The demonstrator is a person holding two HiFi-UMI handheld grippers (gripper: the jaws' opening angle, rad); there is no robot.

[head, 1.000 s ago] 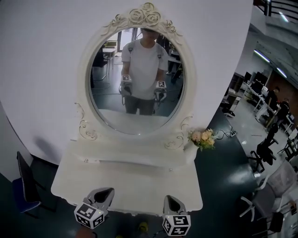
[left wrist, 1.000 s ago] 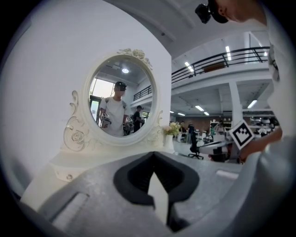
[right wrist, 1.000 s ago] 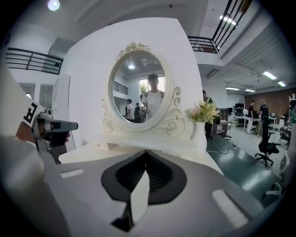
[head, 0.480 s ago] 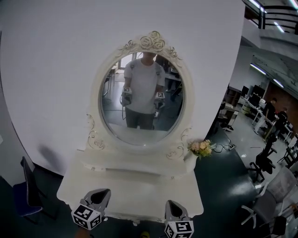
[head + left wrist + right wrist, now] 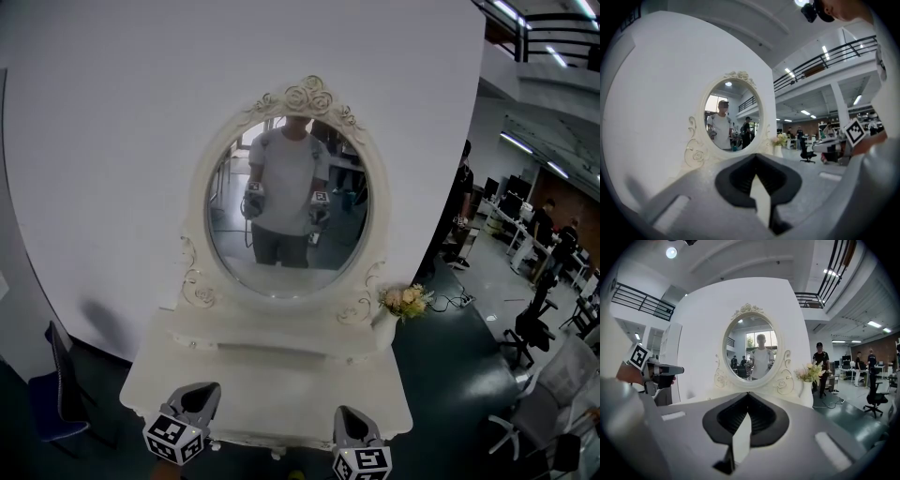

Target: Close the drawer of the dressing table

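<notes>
The white dressing table (image 5: 272, 394) with its oval mirror (image 5: 286, 216) stands against the wall. Small knobs show along its front edge (image 5: 278, 452), but I cannot tell how the drawer there stands. My left gripper (image 5: 210, 387) hovers over the table's near left edge and is shut with nothing in it. My right gripper (image 5: 342, 411) is over the near right edge, also shut and empty. Both point level at the mirror. The left gripper view shows its jaws (image 5: 755, 157) met before the mirror. The right gripper view shows the same (image 5: 748, 393).
A vase of flowers (image 5: 405, 300) stands on the table's back right corner. A dark chair (image 5: 56, 394) is on the floor to the left. Office chairs (image 5: 539, 309) and a standing person (image 5: 459, 202) are off to the right.
Table and mirror sit lower and smaller in the picture, as the view has drawn back and lifted. Both grippers have risen slightly and stayed shut over the near edge.
</notes>
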